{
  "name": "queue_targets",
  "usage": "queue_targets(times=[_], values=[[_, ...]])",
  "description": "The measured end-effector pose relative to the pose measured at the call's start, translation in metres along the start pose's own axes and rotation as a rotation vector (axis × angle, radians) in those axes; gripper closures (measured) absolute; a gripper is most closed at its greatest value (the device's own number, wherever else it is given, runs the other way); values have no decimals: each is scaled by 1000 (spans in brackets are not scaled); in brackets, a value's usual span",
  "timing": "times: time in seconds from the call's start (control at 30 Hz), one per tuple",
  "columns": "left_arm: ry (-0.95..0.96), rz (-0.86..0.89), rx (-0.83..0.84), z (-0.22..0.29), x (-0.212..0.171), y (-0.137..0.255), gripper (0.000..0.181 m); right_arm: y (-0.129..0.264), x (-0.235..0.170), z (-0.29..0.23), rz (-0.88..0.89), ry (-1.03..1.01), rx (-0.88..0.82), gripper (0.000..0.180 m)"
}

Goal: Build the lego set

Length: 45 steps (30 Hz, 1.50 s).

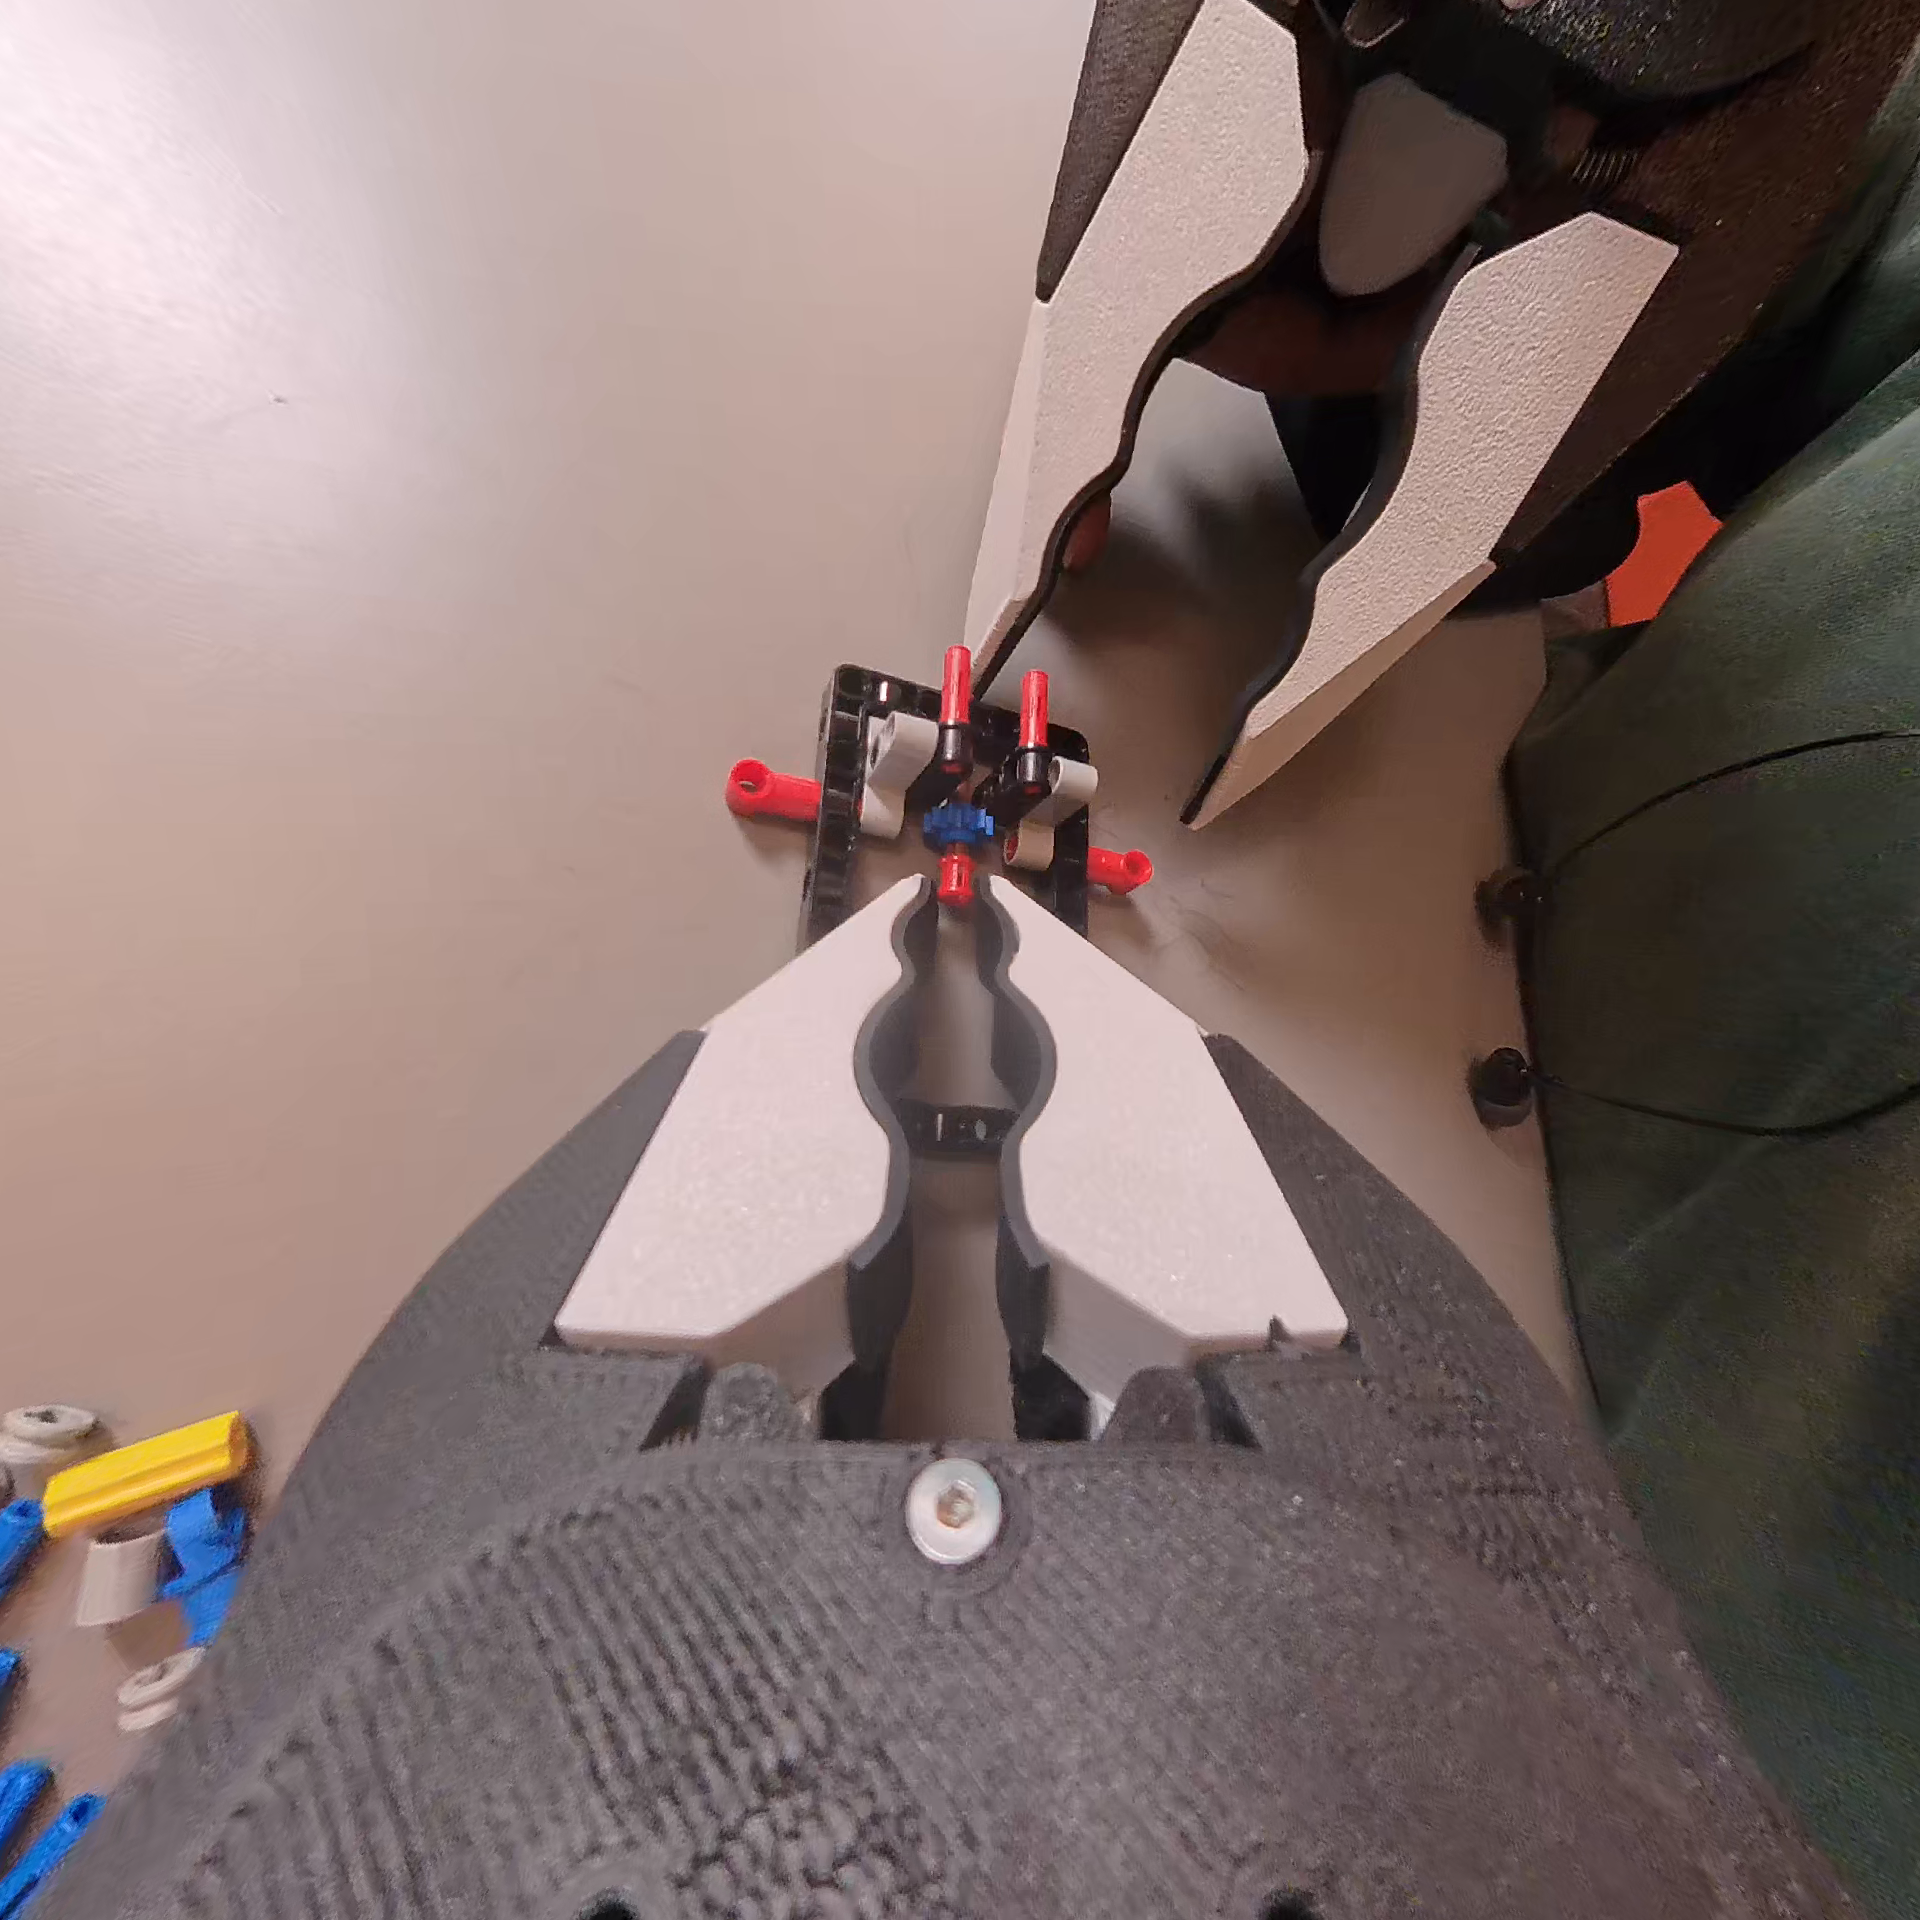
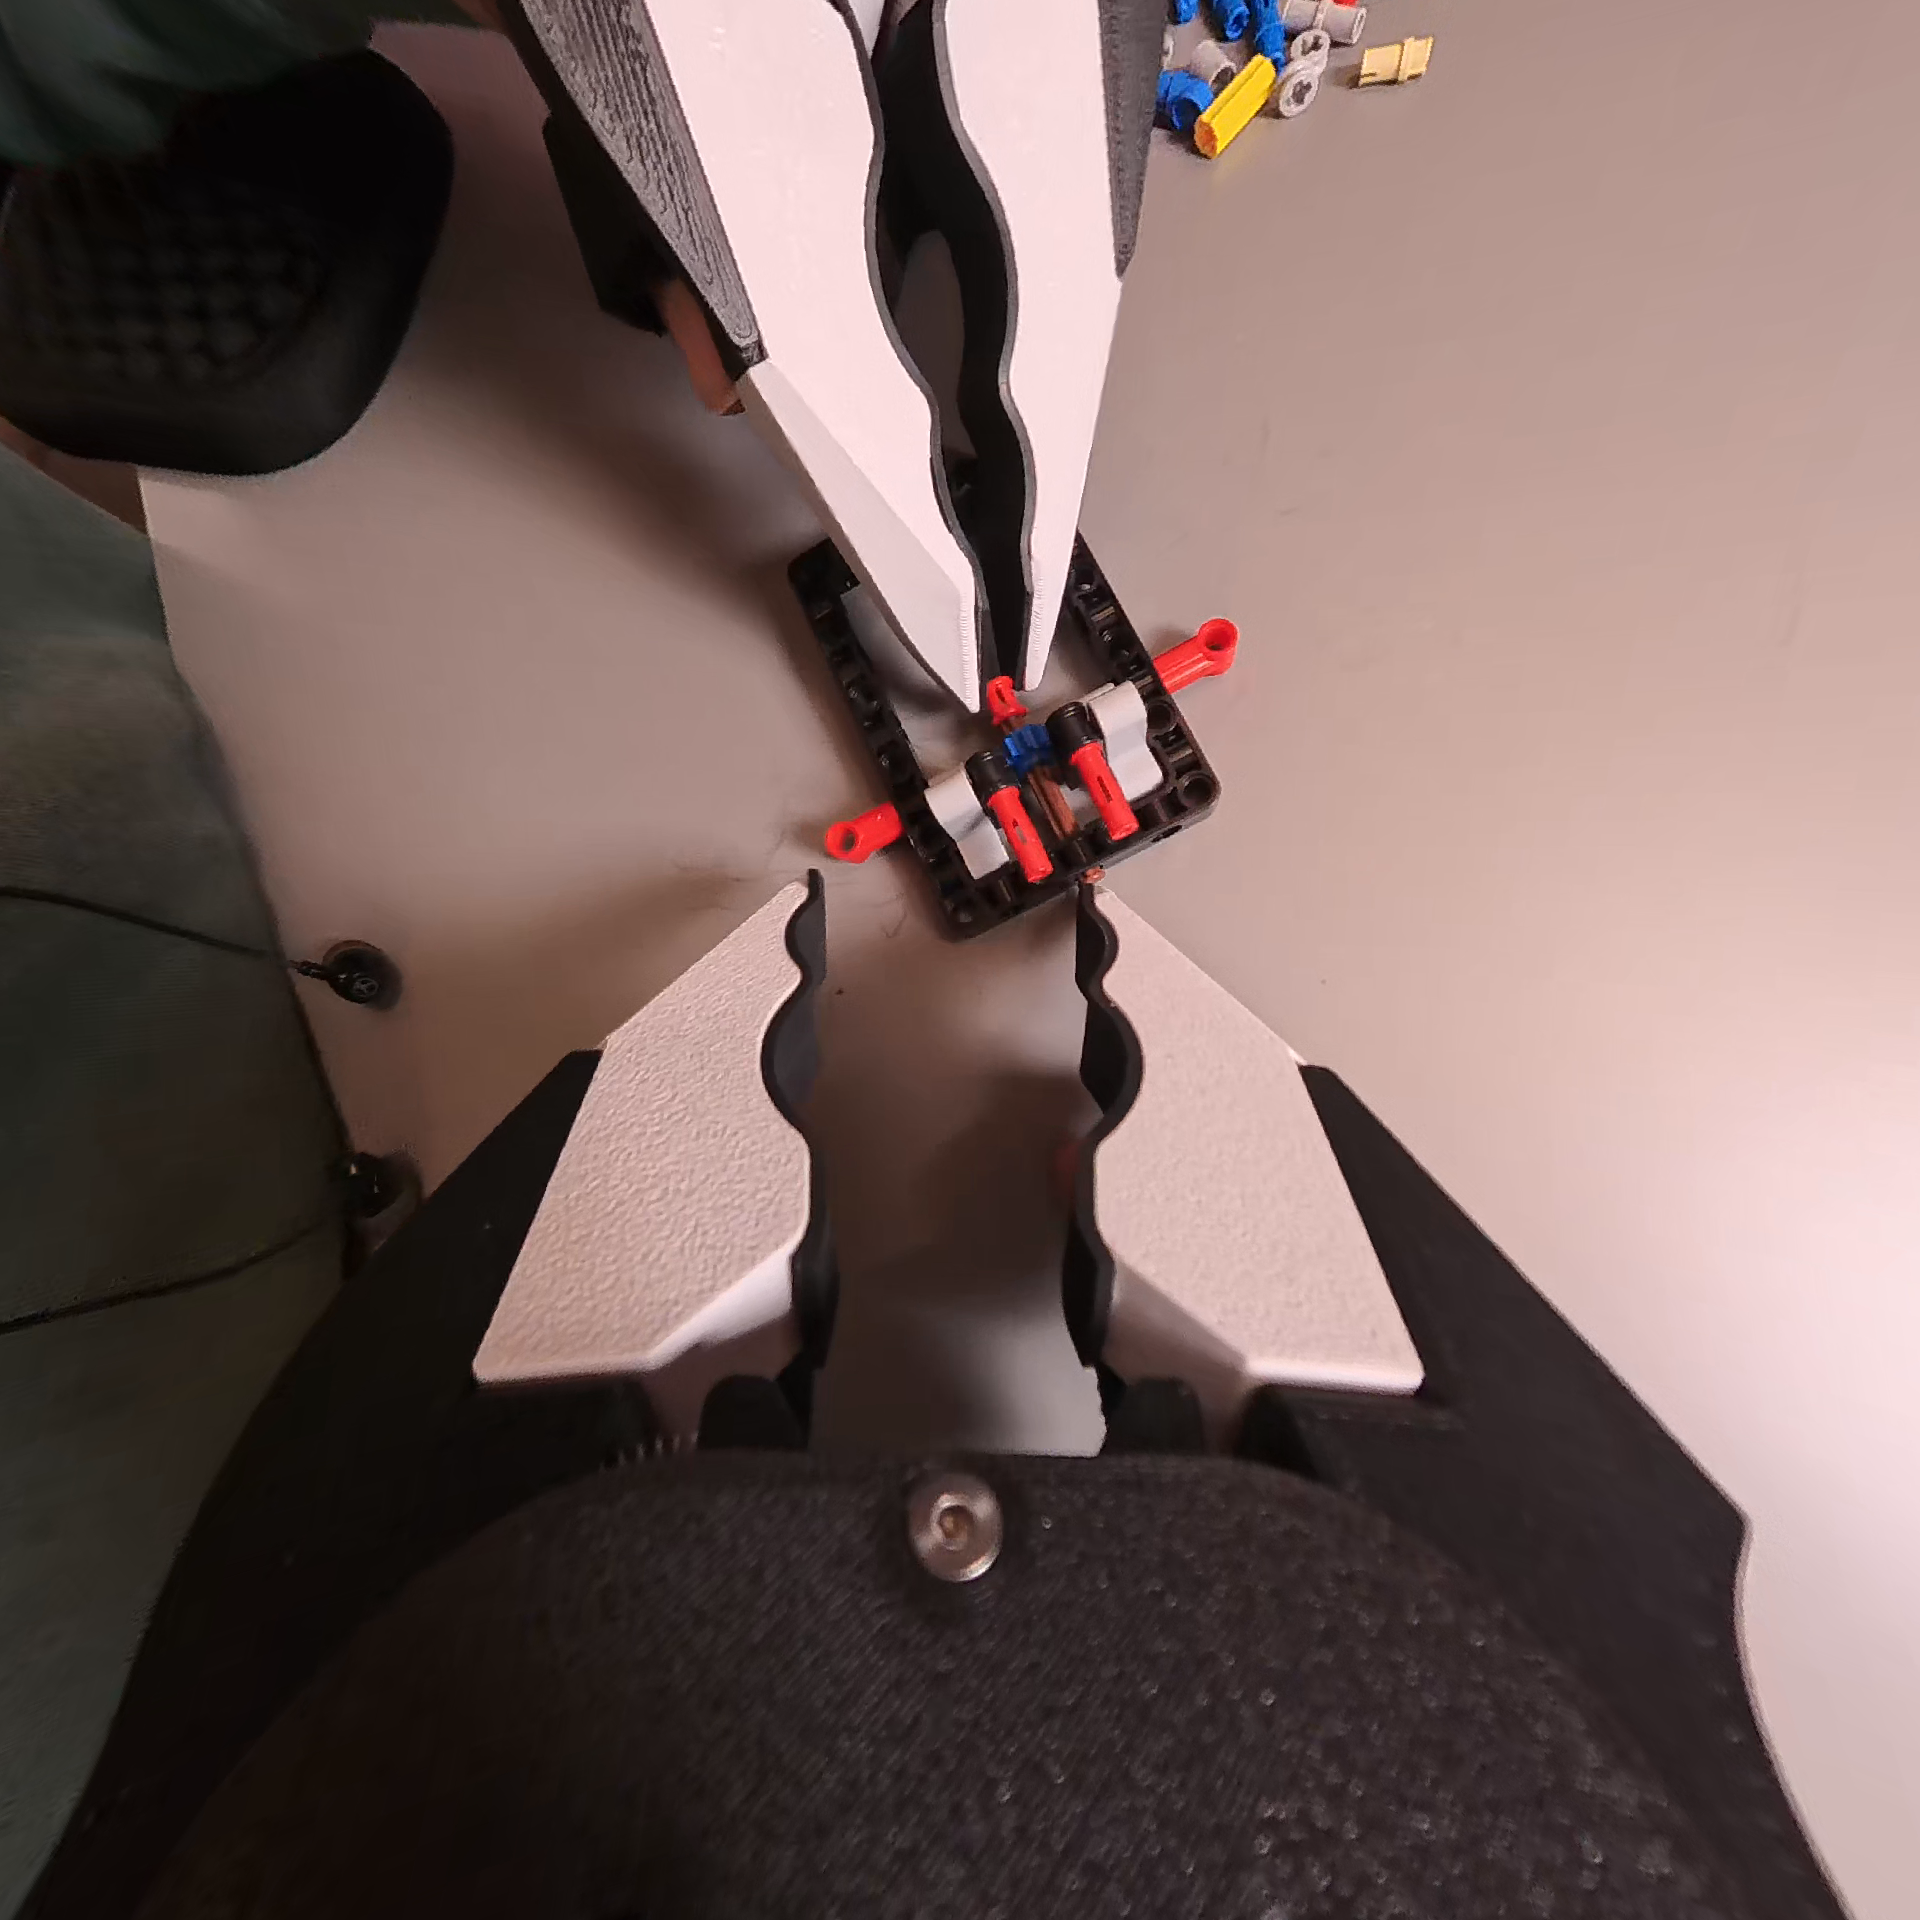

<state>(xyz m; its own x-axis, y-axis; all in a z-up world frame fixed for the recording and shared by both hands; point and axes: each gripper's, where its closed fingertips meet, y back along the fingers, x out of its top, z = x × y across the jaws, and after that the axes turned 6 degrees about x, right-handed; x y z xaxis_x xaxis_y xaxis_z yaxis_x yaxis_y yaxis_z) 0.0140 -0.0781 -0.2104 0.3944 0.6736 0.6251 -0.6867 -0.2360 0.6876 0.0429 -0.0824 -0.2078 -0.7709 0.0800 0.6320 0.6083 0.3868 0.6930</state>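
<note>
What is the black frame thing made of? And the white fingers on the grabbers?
The black frame looks like hard, shiny plastic: light glints on its smooth edges and round holes. The white fingers of the right gripper look like matte plastic, probably 3D-printed, with a grainy, speckled face. The wavy black lining on their inner edges could be rubber; that is hard to tell.

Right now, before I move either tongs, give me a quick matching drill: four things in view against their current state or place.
1. left tongs
2. right tongs
3. blue gear
4. yellow brick

a. lying loose, away from the black frame
b. open, at the frame's edge
c. nearly closed at a red pin
d. seated mid-frame

Pairs: 1-c, 2-b, 3-d, 4-a
</note>
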Motion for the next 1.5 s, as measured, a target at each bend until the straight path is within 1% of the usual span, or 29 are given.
queue_targets(times=[0.43, 0.63, 0.8, 1.13, 1.2, 1.23, 1.37, 1.5], values=[[-6, 26, 28, 2, 0, -1, 176, -1, 1, 3, -14, 10, -28, 133], [7, 29, 104, -3, 2, -1, 176, -2, 1, 3, -8, 5, -25, 131], [-62, -11, 161, -5, 1, 0, 176, -4, 2, 0, -7, 11, -16, 134], [-169, -70, 225, 2, 0, -4, 177, -4, 2, -1, -1, 21, -27, 126], [-188, -82, 199, 12, 0, -9, 176, -5, 4, 1, 6, 27, -44, 122], [-180, -85, 188, 16, 1, -13, 176, -5, 5, 3, 6, 35, -56, 122], [-146, -100, 262, 6, 3, -9, 177, -2, 4, 7, 8, 32, -64, 128], [-101, -69, 275, 6, 3, -10, 175, -3, 6, 8, 14, 38, -80, 127]])
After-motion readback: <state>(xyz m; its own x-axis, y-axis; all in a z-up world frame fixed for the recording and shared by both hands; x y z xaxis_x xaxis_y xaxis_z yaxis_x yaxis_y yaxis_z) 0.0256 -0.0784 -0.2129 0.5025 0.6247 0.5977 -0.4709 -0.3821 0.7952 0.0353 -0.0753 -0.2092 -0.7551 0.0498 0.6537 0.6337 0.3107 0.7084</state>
